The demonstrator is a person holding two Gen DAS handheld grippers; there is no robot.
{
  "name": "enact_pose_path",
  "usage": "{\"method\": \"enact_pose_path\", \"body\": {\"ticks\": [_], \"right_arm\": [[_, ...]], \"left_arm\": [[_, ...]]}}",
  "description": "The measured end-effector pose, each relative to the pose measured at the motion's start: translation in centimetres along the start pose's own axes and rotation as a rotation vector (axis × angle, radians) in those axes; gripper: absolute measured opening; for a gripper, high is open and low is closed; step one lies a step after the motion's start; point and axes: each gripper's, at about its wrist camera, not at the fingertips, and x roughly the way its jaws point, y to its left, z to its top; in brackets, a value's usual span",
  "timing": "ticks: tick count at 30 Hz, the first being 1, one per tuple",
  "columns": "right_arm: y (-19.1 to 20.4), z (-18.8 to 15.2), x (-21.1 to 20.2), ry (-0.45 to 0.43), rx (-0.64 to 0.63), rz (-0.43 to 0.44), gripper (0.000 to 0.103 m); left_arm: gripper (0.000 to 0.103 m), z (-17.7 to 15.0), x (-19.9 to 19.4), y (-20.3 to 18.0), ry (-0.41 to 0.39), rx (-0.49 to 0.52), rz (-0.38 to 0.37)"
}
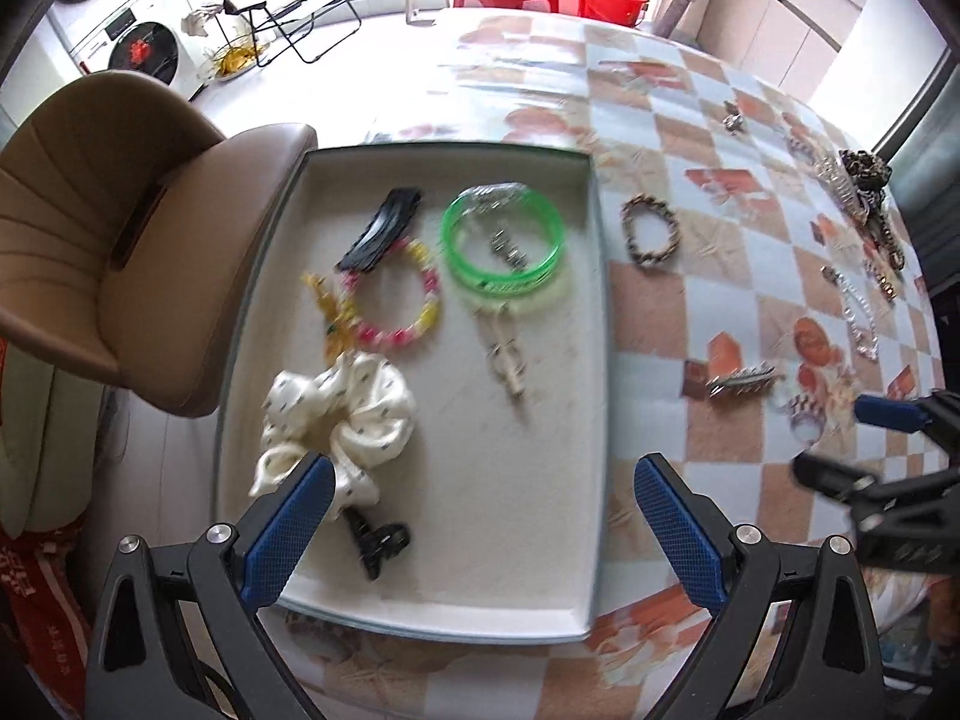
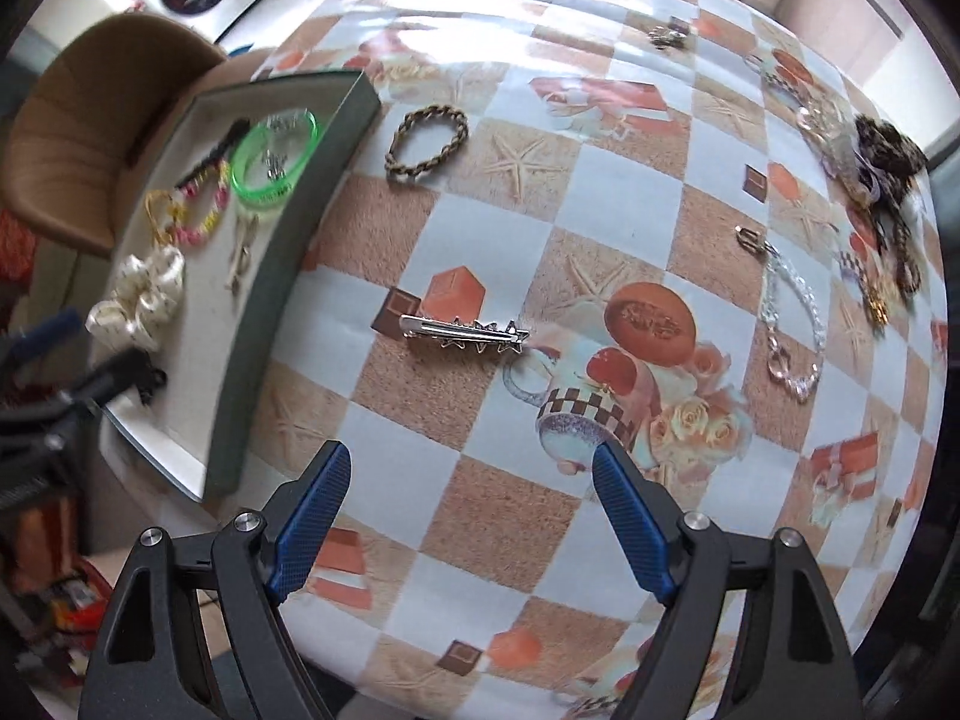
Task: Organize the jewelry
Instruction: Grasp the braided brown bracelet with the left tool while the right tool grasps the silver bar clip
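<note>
Your left wrist view looks steeply down over the tray (image 1: 591, 360); your right over the tablecloth (image 2: 630, 210); both share the star clip (image 2: 462, 333).

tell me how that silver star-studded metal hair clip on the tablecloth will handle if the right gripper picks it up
The silver star-studded metal hair clip looks rigid and thin, so probably stiff and light. It lies flat on the glossy checked tablecloth, so it may skid when nudged. Its smooth metal could slip between pads.
</note>
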Motion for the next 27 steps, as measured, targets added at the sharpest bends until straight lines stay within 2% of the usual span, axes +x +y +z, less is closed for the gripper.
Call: {"method": "enact_pose_path", "body": {"ticks": [5,10,12,14,17,24,27], "right_arm": [[0.0,0.9,1.3,-0.017,-0.126,-0.013,0.084],[-0.4,1.8,2.2,-0.046,-0.233,-0.005,0.077],[-0.6,2.1,2.6,-0.056,-0.255,0.005,0.075],[-0.4,2.4,3.1,-0.074,-0.279,0.02,0.073],[-0.3,2.7,3.7,-0.094,-0.315,0.035,0.07],[-0.7,3.0,5.3,-0.139,-0.322,0.065,0.065],[-0.3,2.9,5.8,-0.162,-0.346,0.05,0.065]], "left_arm": [[0.102,1.9,0.2,-2.0,0.004,0.001,-0.071],[0.102,4.3,0.6,-3.8,-0.013,0.015,-0.121],[0.101,5.5,1.0,-4.5,-0.019,0.019,-0.142],[0.092,6.6,1.3,-4.9,-0.024,0.025,-0.154],[0.088,8.3,2.1,-5.5,-0.026,0.031,-0.163],[0.088,12.0,3.5,-6.5,-0.041,0.062,-0.217],[0.088,13.1,4.4,-7.3,-0.03,0.076,-0.25]]}}
